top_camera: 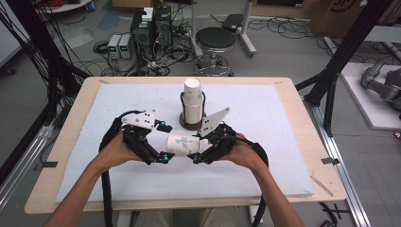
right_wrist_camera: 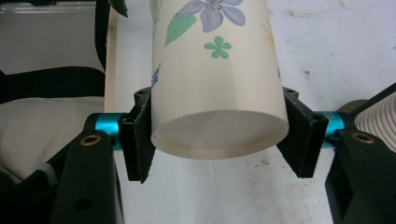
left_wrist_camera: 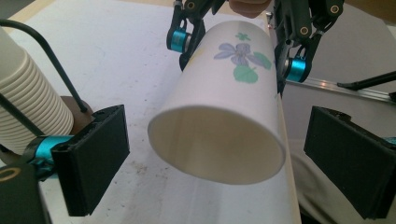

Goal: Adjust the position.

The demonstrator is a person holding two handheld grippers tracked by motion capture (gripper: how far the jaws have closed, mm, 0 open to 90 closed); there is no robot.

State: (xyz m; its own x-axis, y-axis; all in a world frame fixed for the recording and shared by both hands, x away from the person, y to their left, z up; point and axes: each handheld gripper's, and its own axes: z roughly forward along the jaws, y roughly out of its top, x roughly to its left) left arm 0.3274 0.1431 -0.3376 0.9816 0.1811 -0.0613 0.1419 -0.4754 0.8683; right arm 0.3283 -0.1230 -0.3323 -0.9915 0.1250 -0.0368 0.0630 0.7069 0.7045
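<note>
Your right gripper [top_camera: 197, 147] is clamped on the bottom end of the paper cup [top_camera: 181, 144], held lying sideways above the middle of the table [top_camera: 66, 142]. Your left gripper [top_camera: 160, 142] has its jaws wide apart around the cup's open rim. Close them softly so the cup does not squash.

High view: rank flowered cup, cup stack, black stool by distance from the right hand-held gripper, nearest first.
From the right hand-held gripper:
1. Flowered cup, clamped in its jaws, lying sideways between both grippers.
2. Cup stack, just behind it at table centre.
3. Black stool, on the floor beyond the table's far edge.
</note>
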